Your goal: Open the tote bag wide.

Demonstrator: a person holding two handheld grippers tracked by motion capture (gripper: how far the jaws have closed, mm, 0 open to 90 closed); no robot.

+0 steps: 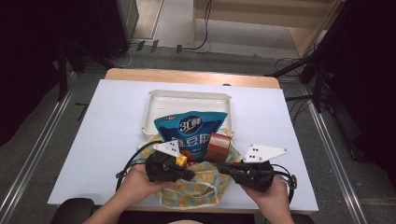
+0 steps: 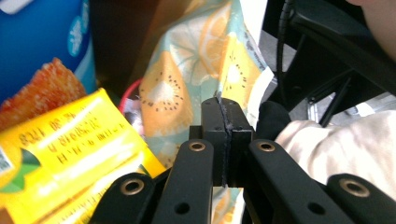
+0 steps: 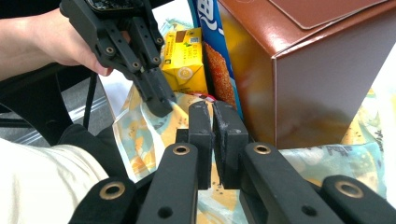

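Both grippers are pinching the fruit-print cloth bag (image 1: 196, 184): the left gripper (image 2: 224, 140) clamped tight on its edge, the right gripper (image 3: 212, 140) all but closed on the fabric, probably to spread the mouth. The bag lies flat at the table's near edge, running toward the white tray (image 1: 187, 97), snack pouch (image 1: 191, 128), brown box (image 1: 218, 145) and yellow carton (image 1: 181, 161) at its mouth.
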